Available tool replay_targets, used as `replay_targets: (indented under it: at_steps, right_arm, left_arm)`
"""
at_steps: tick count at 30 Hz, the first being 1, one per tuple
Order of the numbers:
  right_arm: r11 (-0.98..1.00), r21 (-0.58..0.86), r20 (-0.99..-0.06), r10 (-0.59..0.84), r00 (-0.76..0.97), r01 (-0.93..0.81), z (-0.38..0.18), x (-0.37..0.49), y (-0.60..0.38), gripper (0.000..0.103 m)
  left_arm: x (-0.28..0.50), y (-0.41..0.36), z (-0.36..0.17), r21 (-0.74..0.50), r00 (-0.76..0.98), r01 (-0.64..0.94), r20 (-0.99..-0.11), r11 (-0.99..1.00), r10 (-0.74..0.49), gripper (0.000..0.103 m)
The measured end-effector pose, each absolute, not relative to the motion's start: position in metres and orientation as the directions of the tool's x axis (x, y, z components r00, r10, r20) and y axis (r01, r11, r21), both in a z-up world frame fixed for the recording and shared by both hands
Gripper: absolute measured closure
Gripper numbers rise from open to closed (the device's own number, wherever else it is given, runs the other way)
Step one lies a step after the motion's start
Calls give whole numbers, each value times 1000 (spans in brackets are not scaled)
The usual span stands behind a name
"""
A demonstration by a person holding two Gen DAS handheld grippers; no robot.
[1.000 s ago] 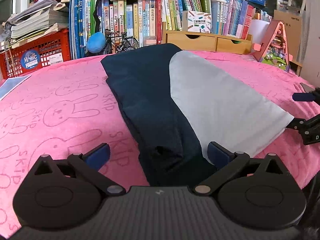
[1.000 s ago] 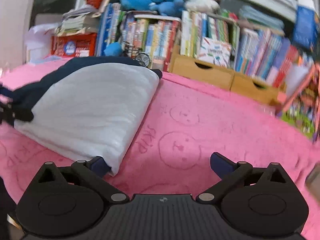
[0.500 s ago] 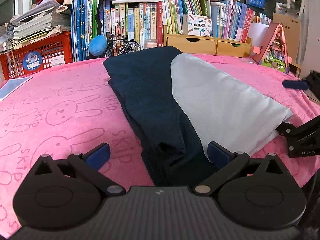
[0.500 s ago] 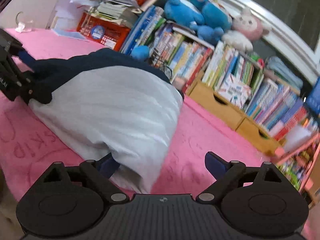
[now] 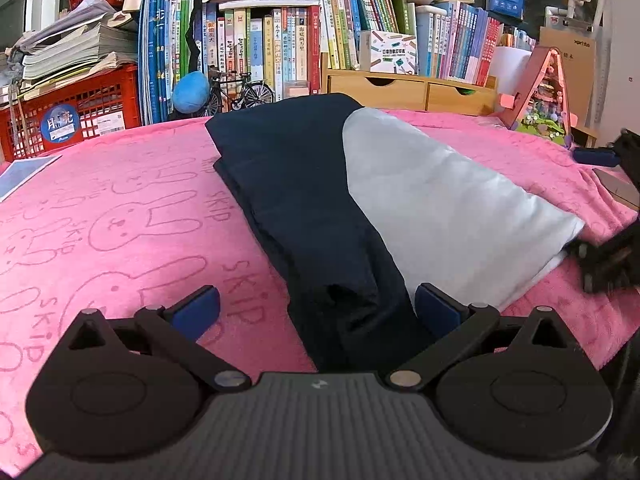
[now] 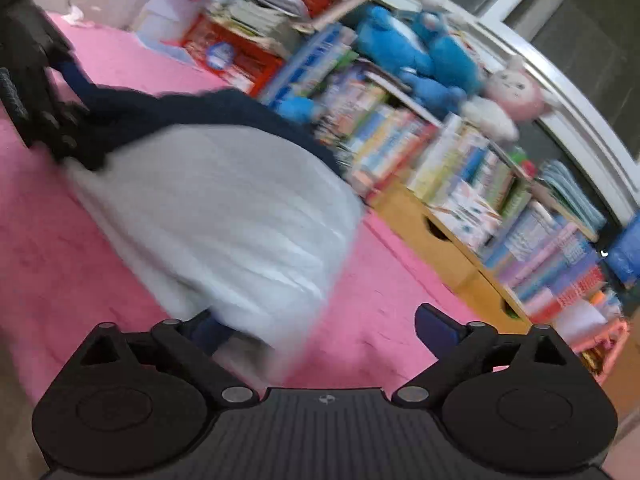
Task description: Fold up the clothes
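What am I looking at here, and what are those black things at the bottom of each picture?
There is no robot: a person holds a two-fingered tool in each hand, and a camera on each looks forward along its fingers. One picture is from the left tool, the other from the right tool; the second is blurred and tilted. The black shapes with blue pads are the tools' own fingers. On a pink towel printed with rabbits lies a garment, dark navy with a pale grey part. Both tools stand open and grip nothing. The garment's near end lies between the left fingers; the right tool's jaws have just been opening, with the grey corner by one pad. Behind stand books and plush toys.
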State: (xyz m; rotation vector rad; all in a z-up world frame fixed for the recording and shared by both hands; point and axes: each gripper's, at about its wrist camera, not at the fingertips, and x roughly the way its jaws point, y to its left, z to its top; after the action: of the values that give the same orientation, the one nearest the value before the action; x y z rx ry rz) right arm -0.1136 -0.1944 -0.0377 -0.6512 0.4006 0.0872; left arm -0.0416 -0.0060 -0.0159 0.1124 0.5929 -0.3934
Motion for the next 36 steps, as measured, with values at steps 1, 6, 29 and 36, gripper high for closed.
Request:
replay_targets:
  at_steps: [1, 6, 29, 36]
  right_arm:
    - [811, -554, -397, -58, 916, -189, -37, -111, -207, 1]
    - [855, -474, -461, -39, 887, -209, -33, -109, -225, 1]
    - [704, -306, -546, 422, 724, -641, -15, -123, -77, 33]
    - [676, -335, -570, 409, 713, -656, -17, -121, -66, 35]
  left_arm:
    - [-42, -5, -16, -5, 756, 397, -565, 918, -331, 0]
    - [-48, 9, -13, 3, 757, 382, -575, 924, -311, 0]
    - [-61, 115, 5, -728, 558, 325, -368, 604, -744, 0]
    - [-18, 127, -14, -931, 428, 220, -175, 290, -887, 0]
